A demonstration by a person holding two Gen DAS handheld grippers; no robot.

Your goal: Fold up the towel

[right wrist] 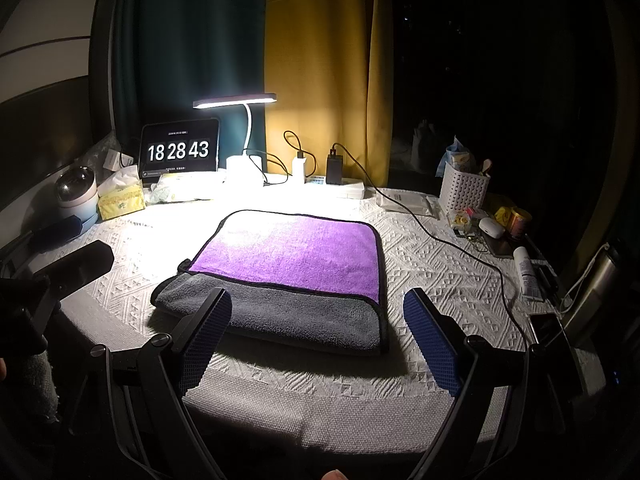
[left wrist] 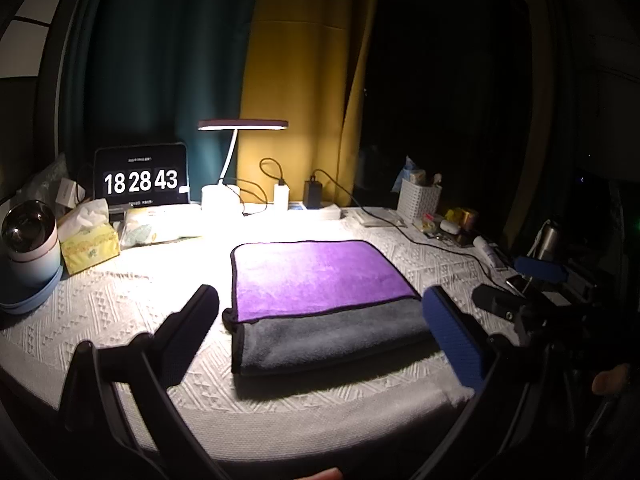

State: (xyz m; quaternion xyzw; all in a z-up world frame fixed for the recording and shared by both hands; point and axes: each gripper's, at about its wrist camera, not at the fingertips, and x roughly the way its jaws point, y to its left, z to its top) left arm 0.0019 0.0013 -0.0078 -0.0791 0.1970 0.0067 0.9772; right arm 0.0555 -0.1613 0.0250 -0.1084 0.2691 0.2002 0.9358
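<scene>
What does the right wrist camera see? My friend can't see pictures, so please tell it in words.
A purple and grey towel lies folded on a white textured tablecloth, with the open right gripper hovering just in front of it. Behind, a lit desk lamp shines beside a clock screen reading 18 28 43.

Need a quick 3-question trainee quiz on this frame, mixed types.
1. True or false: the purple and grey towel lies flat on the white textured tablecloth.
2. Which colour is the towel strip nearest the cameras? A grey B purple C yellow
3. What do the left tongs and right tongs hold?

Key: 1 true. 2 A. 3 nothing, both are open.
</scene>
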